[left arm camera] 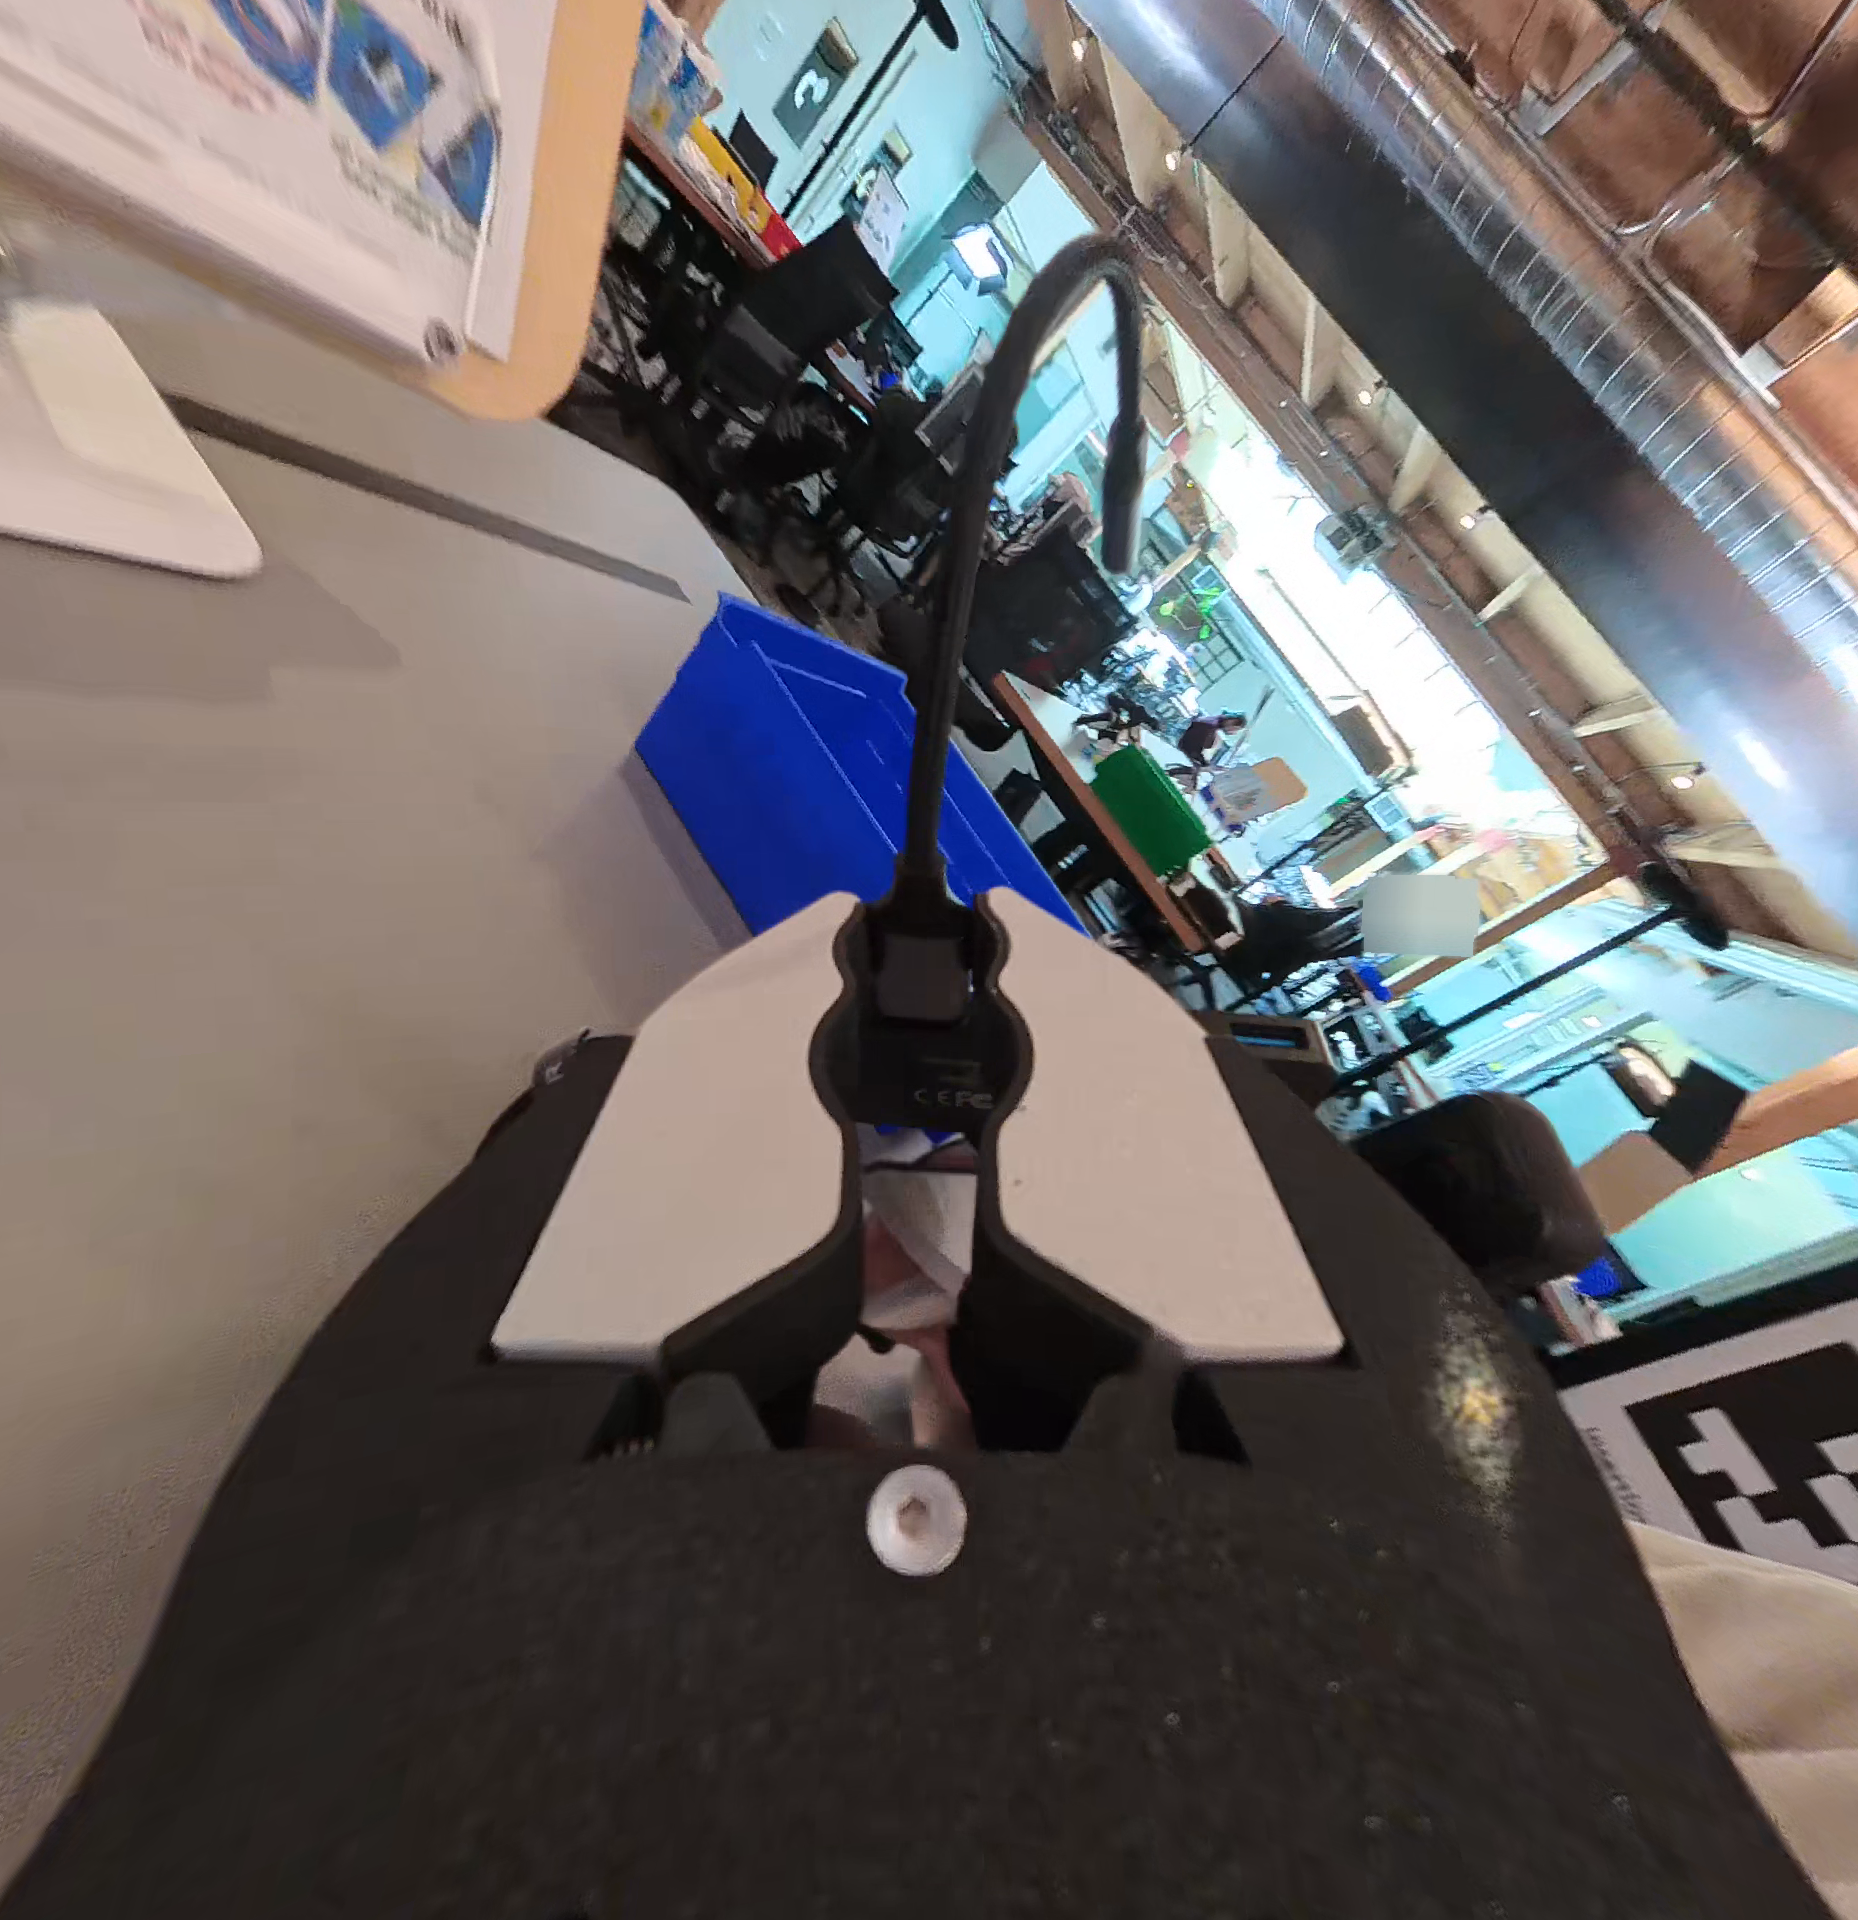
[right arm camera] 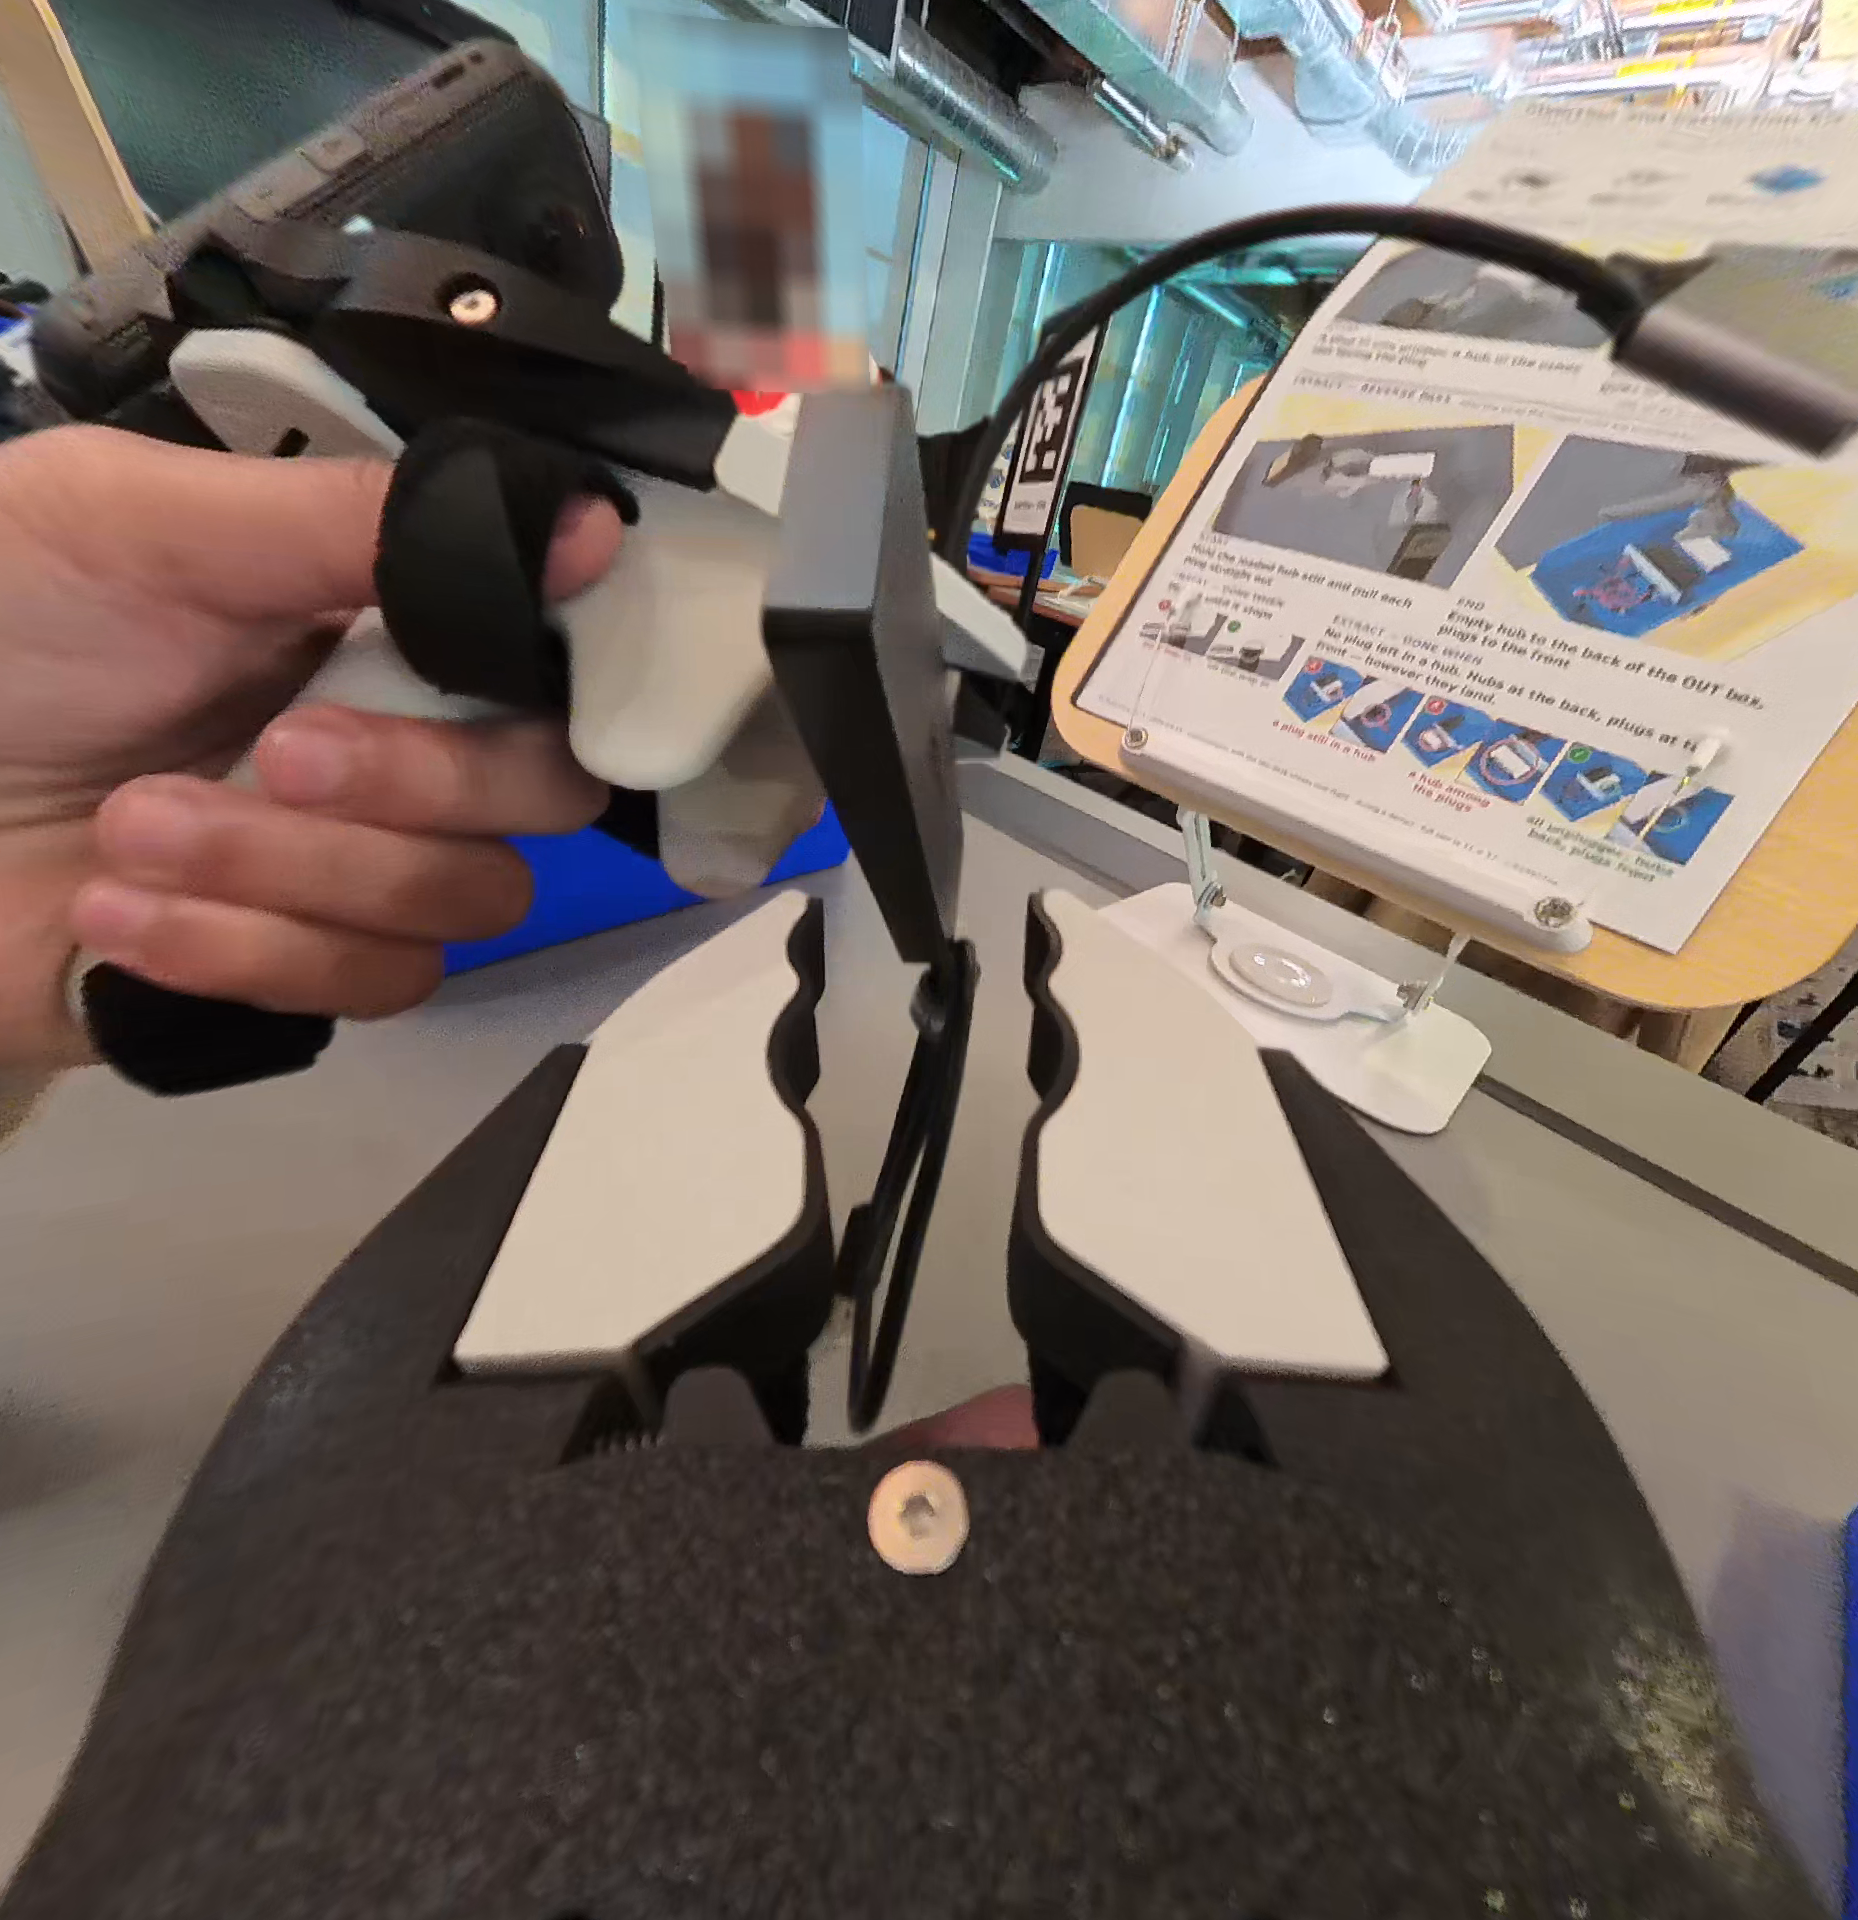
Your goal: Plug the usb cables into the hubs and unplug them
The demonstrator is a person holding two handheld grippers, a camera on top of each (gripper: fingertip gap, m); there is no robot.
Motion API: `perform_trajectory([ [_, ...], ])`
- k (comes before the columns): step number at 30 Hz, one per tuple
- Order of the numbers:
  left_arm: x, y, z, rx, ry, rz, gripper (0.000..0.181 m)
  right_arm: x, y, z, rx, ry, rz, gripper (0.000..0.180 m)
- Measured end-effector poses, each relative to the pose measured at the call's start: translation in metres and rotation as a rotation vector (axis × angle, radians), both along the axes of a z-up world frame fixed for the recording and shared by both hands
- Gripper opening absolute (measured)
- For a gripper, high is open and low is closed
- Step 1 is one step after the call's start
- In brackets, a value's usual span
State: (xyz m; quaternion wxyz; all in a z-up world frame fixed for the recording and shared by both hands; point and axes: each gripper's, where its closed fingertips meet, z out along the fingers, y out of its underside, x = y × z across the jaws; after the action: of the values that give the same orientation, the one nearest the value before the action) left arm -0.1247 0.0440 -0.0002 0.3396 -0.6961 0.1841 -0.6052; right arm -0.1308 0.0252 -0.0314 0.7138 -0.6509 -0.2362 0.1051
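Clamped, my left gripper [left arm camera: 920,982] pinches the dark hub [right arm camera: 863,644] above the grey table [left arm camera: 281,831], keeping it steady, its cable [left arm camera: 966,582] arching upward (plug dangling free); my right gripper [right arm camera: 925,1023] stands apart around a thin black cord [right arm camera: 904,1195], ready to pinch

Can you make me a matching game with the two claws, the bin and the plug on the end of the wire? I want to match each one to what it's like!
Things:
1. left claw
2. right claw
3. bin
4. plug

What it's like:
A. blue
B. open
C. hanging in the air on its wire
D. shut on the black hub

Pairs: 1-D, 2-B, 3-A, 4-C
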Motion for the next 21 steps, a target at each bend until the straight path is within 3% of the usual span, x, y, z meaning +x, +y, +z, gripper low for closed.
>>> perform_trajectory([
  [5, 0.016, -0.015, -0.010, -0.033, -0.014, -0.049, 0.018, 0.005, 0.002, -0.006, 0.022, 0.015, 0.007, 0.014],
  [9, 0.008, -0.024, -0.009, 0.046, 0.051, -0.104, 0.019, 0.009, -0.005, -0.005, 0.053, -0.048, 0.043, 0.011],
  [12, -0.020, -0.021, -0.009, 0.185, 0.160, -0.083, 0.034, 0.015, -0.007, -0.010, 0.021, -0.047, 0.083, 0.011],
  [16, -0.057, -0.030, -0.005, 0.459, 0.351, -0.132, 0.033, 0.018, -0.011, -0.013, -0.016, -0.050, 0.181, 0.011],
  [21, -0.068, -0.078, 0.000, 0.764, 0.572, -0.349, 0.027, 0.003, -0.033, -0.014, 0.117, -0.340, 0.279, 0.011],
])
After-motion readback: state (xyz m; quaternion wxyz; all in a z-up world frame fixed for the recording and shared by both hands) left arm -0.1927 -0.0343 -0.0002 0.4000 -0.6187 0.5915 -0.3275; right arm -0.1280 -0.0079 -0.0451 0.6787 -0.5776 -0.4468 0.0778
